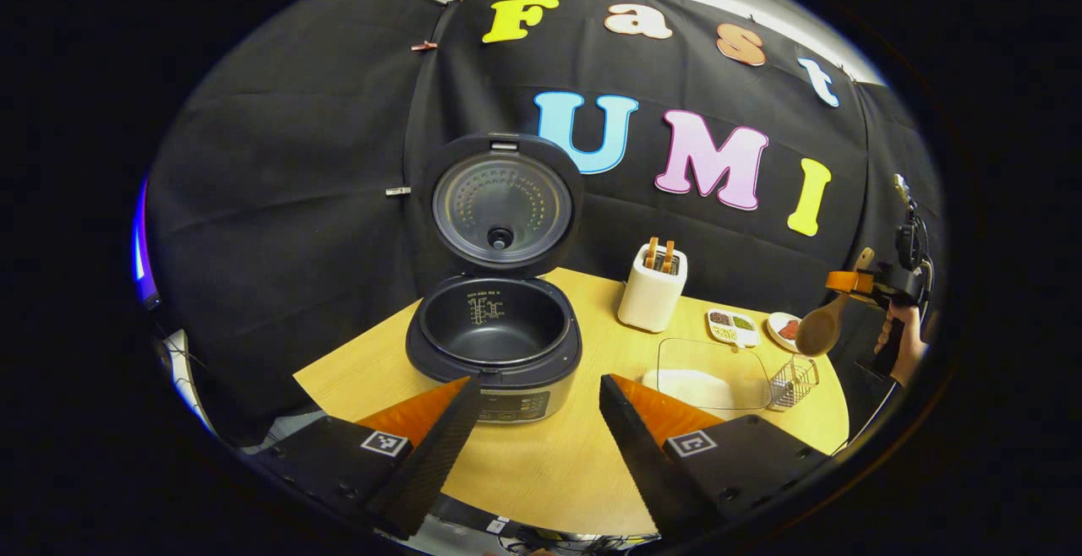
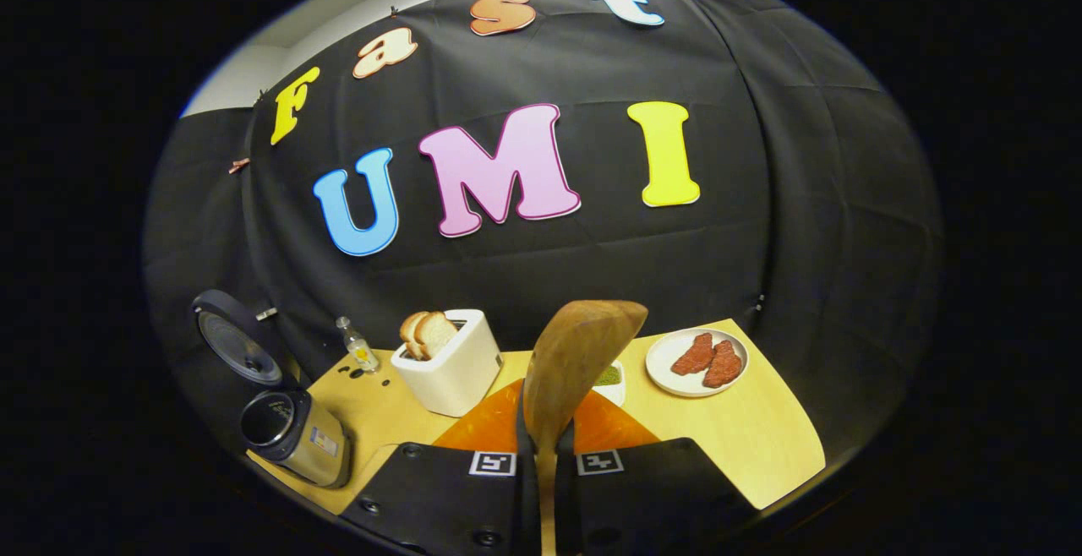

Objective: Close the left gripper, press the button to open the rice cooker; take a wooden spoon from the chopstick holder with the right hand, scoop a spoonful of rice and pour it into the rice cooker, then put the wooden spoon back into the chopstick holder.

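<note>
The rice cooker (image 1: 494, 340) stands open on the wooden table (image 1: 541, 471), its lid (image 1: 505, 205) upright and its dark pot bare inside. My left gripper (image 1: 541, 421) hovers open just in front of the cooker's panel with nothing between its fingers. A clear container of white rice (image 1: 706, 374) sits to the right, and a small wire holder (image 1: 793, 381) stands beside it. Above the holder, my right gripper (image 1: 854, 281) is shut on the handle of a wooden spoon (image 1: 822, 328). The spoon (image 2: 583, 362) rises upright from the right gripper (image 2: 545, 455); no rice shows on it.
A white toaster (image 1: 652, 288) with two slices stands behind the rice container. A divided dish of seasonings (image 1: 732, 325) and a plate with red pieces (image 2: 697, 360) lie at the far right. A small bottle (image 2: 357, 346) stands near the cooker (image 2: 292, 429). A hand (image 1: 900, 345) holds the right gripper.
</note>
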